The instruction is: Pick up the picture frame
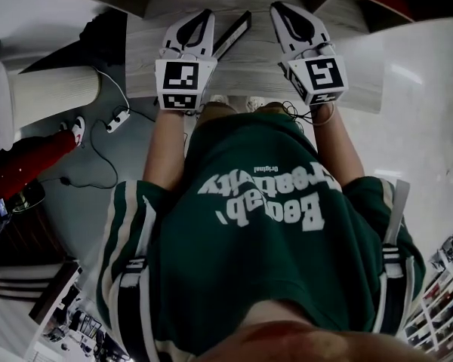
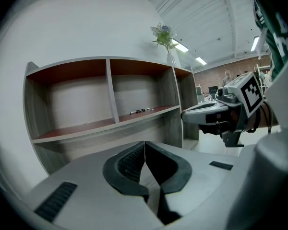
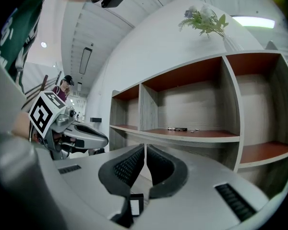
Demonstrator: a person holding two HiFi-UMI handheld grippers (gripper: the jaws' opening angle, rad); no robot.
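Fingers (image 2: 127, 164) of the left gripper (image 2: 145, 143) are recorded as closed: in the left gripper view the dark ribbed pads meet at their tips and nothing is held between them. Fingers (image 3: 124, 167) of the right gripper (image 3: 145, 147) are likewise drawn together, with only a hairline slit between the tips; nothing is gripped.

In the head view both grippers are held side by side, pointing away from the person's green shirt (image 1: 257, 232), over a pale wooden surface (image 1: 143, 51).

The picture frame (image 1: 232, 35) is read, with some doubt, as the dark narrow bar seen edge-on on that surface. It lies between the two grippers, nearer the left one, and is touched by neither.

A wooden shelf unit (image 2: 108, 87) with red-brown boards is seen ahead in both gripper views. A vase of flowers (image 2: 165, 37) stands on its top. A small dark pen-like object (image 2: 138, 111) lies on a middle board; its kind cannot be told. Each gripper is visible beside the other in the opposite gripper view.
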